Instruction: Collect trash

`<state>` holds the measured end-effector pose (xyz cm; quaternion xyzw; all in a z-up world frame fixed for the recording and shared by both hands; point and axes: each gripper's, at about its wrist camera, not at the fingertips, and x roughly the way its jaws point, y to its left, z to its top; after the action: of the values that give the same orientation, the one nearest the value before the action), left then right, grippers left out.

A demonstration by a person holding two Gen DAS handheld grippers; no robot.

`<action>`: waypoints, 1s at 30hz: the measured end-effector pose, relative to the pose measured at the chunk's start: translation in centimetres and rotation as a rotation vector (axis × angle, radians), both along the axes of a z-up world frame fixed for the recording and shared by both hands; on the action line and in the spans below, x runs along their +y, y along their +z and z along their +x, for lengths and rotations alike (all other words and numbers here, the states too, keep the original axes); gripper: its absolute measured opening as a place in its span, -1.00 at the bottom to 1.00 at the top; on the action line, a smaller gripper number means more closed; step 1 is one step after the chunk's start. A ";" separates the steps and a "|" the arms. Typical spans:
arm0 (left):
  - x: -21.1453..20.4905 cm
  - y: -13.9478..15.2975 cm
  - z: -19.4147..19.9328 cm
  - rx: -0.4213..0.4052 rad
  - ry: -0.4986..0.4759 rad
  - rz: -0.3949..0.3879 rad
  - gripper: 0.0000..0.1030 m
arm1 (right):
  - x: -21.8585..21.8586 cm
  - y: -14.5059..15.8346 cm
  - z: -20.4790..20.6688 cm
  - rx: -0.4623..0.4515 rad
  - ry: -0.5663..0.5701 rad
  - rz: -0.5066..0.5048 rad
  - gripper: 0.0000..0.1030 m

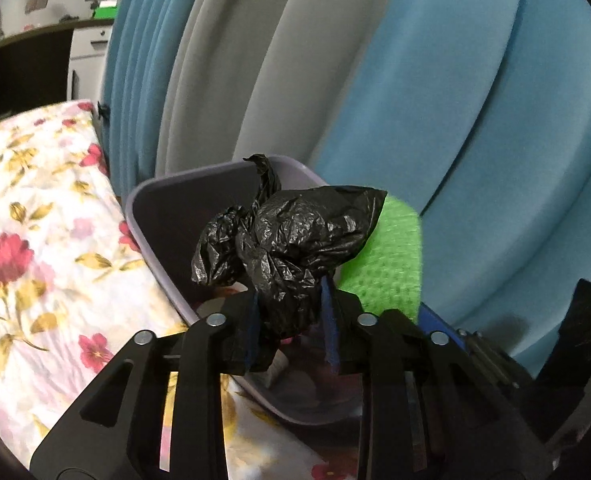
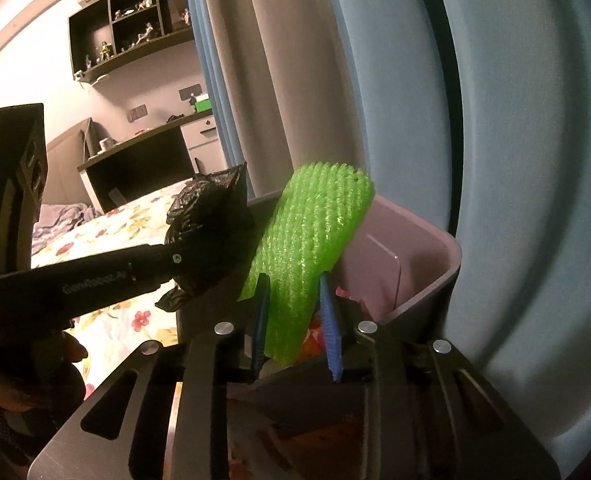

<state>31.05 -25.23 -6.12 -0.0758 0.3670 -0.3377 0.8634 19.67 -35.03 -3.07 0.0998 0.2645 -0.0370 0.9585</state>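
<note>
Both tools are over the bin (image 1: 151, 216) right now, a greyish-lilac plastic tub sitting on the bed with the floral bedspread (image 1: 43, 216), hard up against the blue and grey curtains (image 1: 455, 100). The left hand-held gripper (image 1: 291, 320) has a crumpled black plastic bag (image 1: 295, 240) between its blue-padded fingers (image 1: 329, 328); the bag bulges up above the tips and hangs over the bin's open mouth, and the pads sit against its lower wad, so the jaws are clamped on the bag, only partly closed around its bulk. Over on the other side, the right hand-held gripper (image 2: 295, 320) has a bright green foam net sleeve (image 2: 307, 248) standing up between its blue fingers (image 2: 331, 336), tilted a touch to the left, its lower end poking down below the pads, right above the bin's near rim (image 2: 435, 292). Those jaws are narrow too, closed on the green sleeve. From the right wrist view the left tool reaches in from the left edge with the black bag (image 2: 211, 236) just beside the green sleeve, the two nearly touching. Down inside the bin there are pale and reddish scraps, too blurred to name. Far back, a dark desk (image 2: 135, 160) and a wall shelf (image 2: 127, 28) with small figurines.
</note>
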 end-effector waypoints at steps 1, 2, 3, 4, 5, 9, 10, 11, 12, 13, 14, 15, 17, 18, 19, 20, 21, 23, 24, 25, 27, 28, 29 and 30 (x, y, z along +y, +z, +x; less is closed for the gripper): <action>0.0 -0.1 0.1 0.008 -0.003 -0.007 -0.33 | 0.0 -0.1 0.1 0.002 0.000 0.000 -0.44; 0.0 -0.2 0.1 0.014 -0.004 -0.011 -0.20 | -0.1 -0.2 0.1 0.004 -0.001 0.000 -0.41; 0.1 -0.3 0.2 0.017 0.000 -0.016 -0.03 | -0.1 -0.2 0.1 0.006 -0.002 -0.001 -0.39; 0.4 -0.3 0.2 0.020 0.005 -0.029 0.04 | -0.2 -0.3 0.0 0.007 -0.003 -0.002 -0.38; 0.5 -0.2 0.2 0.020 0.004 -0.039 0.14 | -0.2 -0.3 0.1 0.008 -0.005 -0.003 -0.36; 1.1 0.2 -0.1 0.005 0.009 -0.054 0.40 | -0.3 -0.4 -0.2 0.006 -0.014 -0.002 -0.23; 1.2 0.3 -0.1 0.005 0.012 -0.053 0.41 | -0.4 -0.5 -0.3 0.006 -0.017 -0.002 -0.23; 1.5 0.4 -0.2 0.002 0.022 -0.049 0.45 | -0.4 -0.5 -0.4 0.006 -0.019 -0.003 -0.22; 1.8 0.5 -0.3 -0.007 0.038 -0.039 0.50 | -0.4 -0.4 -0.6 0.004 -0.021 -0.003 -0.19; 2.2 0.5 -0.5 -0.018 0.052 -0.028 0.53 | -0.5 -0.4 -0.8 -0.001 -0.023 -0.004 -0.14; 2.5 0.6 -0.8 -0.027 0.063 -0.018 0.57 | -0.5 -0.2 -0.9 -0.005 -0.025 -0.007 -0.02; 2.8 0.7 -1.1 -0.037 0.078 -0.004 0.63 | -0.4 -0.1 -1.1 -0.011 -0.028 -0.012 0.08; 3.8 0.9 -1.8 -0.067 0.122 0.040 0.69 | -0.3 0.2 -1.8 -0.026 -0.029 -0.024 0.31; 4.5 1.0 -2.2 -0.087 0.152 0.062 0.73 | 0.0 0.5 -2.1 -0.035 -0.030 -0.034 0.45; 5.0 1.1 -2.5 -0.100 0.172 0.079 0.75 | 0.1 0.6 -2.3 -0.041 -0.032 -0.044 0.51; 5.7 1.4 -3.1 -0.122 0.204 0.104 0.77 | 0.4 0.9 -2.5 -0.045 -0.037 -0.063 0.60; 6.3 1.5 -3.5 -0.142 0.230 0.121 0.78 | 0.7 1.1 -2.8 -0.049 -0.040 -0.078 0.69; 8.0 2.1 -4.9 -0.182 0.289 0.158 0.84 | 1.1 1.3 -3.0 -0.054 -0.044 -0.096 0.72; 8.7 2.3 -5.4 -0.200 0.316 0.177 0.88 | 1.6 1.6 -3.3 -0.056 -0.042 -0.109 0.75; 9.5 2.6 -6.1 -0.220 0.351 0.202 0.88 | 1.8 1.6 -3.4 -0.059 -0.042 -0.114 0.78; 11.0 3.1 -7.4 -0.257 0.404 0.237 0.89 | 2.5 1.8 -3.9 -0.068 -0.039 -0.117 0.87; 11.7 3.3 -8.1 -0.266 0.431 0.255 0.89 | 2.9 1.9 -4.1 -0.077 -0.033 -0.114 0.87; 12.5 3.5 -8.8 -0.273 0.451 0.260 0.89 | 3.2 2.1 -4.3 -0.079 -0.028 -0.113 0.87; 13.2 3.7 -9.4 -0.277 0.465 0.260 0.89 | 3.8 2.3 -4.7 -0.080 -0.022 -0.113 0.87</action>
<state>21.62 -12.02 -2.39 0.0001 0.2586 -0.0881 0.9620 15.01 -31.26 -0.80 0.0500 0.2222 -0.0584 0.9720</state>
